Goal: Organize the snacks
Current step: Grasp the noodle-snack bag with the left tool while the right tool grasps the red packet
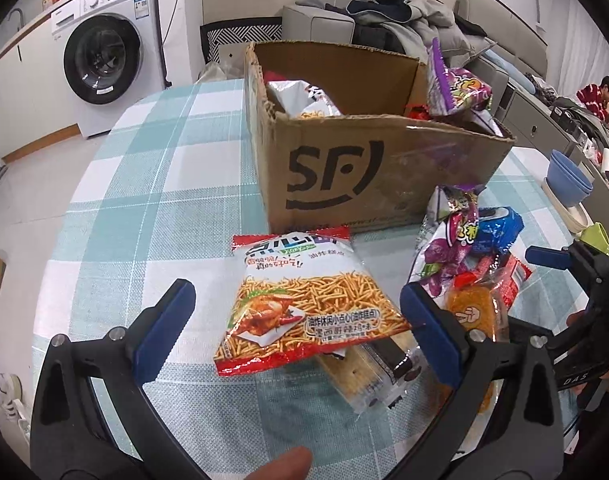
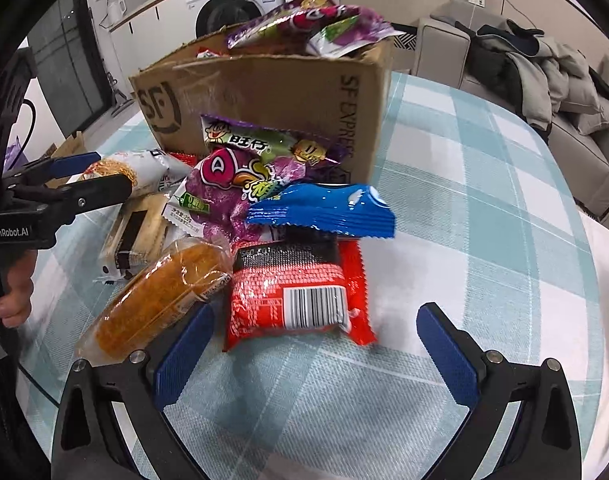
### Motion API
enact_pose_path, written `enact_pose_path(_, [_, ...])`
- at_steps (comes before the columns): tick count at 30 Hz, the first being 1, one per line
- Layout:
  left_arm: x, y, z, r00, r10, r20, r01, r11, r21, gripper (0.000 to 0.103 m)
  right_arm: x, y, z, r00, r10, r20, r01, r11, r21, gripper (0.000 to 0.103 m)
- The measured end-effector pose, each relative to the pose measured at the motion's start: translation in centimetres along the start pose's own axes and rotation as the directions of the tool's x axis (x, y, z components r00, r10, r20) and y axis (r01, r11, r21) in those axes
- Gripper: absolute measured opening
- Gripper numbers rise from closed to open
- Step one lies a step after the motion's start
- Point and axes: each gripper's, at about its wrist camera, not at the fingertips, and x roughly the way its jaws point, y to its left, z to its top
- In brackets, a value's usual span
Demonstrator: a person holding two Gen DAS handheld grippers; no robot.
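Observation:
My left gripper (image 1: 298,334) is open, its blue fingers wide on either side of a red-edged bag of fried noodle sticks (image 1: 312,304), which lies tilted on a clear cracker pack (image 1: 368,372). Behind it stands an open cardboard SF box (image 1: 376,168) holding a silver bag and purple bags (image 1: 456,84). My right gripper (image 2: 316,356) is open just short of a red packet with a barcode (image 2: 296,292). A bun in clear wrap (image 2: 160,296) lies against its left finger. A blue cookie pack (image 2: 324,208) and purple candy bags (image 2: 232,184) are piled against the box (image 2: 264,92).
The round table carries a teal checked cloth (image 1: 144,200); its edge curves close on the left. Blue bowls (image 1: 568,180) sit off the right side. A washing machine (image 1: 100,56), a sofa heaped with clothes (image 1: 404,16) and a seated person (image 1: 596,96) are beyond.

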Motion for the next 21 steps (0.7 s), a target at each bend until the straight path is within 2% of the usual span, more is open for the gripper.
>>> enact_pose_path(4, [0.9,0.5,0.1,1.000,-0.009,-0.008,0.009,1.000,-0.001,0.100,0.7,-0.3,0.4,1.000,-0.014,-0.007,0.014,1.000,0.006,0.103])
enact_pose_path(7, [1.6,0.7,0.2,0.999,-0.030,-0.022,0.030,1.000,0.003,0.083,0.9,-0.8,0.7,1.000,-0.014,-0.006,0.014,1.000,0.010,0.103])
enact_pose_path(14, [1.6,0.6,0.0,1.000,-0.019,0.002,0.019,0.999,0.030,0.079,0.5,-0.5,0.6,1.000,-0.005,0.010,0.005,1.000,-0.008,0.102])
enact_pose_path(16, [1.4,0.6,-0.1,1.000,-0.021,0.012,0.021,0.999,0.027,0.076,0.4,-0.5,0.5,1.000,-0.005,0.016,0.006,1.000,-0.007,0.099])
enact_pose_path(18, [1.3,0.7,-0.1,1.000,-0.024,0.017,0.024,0.999,0.026,0.064,0.2,-0.5,0.5,1.000,-0.003,0.021,0.003,1.000,-0.005,0.093])
enact_pose_path(21, [1.0,1.0,-0.4,0.999,-0.037,0.020,0.037,0.999,0.013,0.058,0.0,-0.5,0.3,1.000,0.012,0.023,-0.012,1.000,-0.005,0.085])
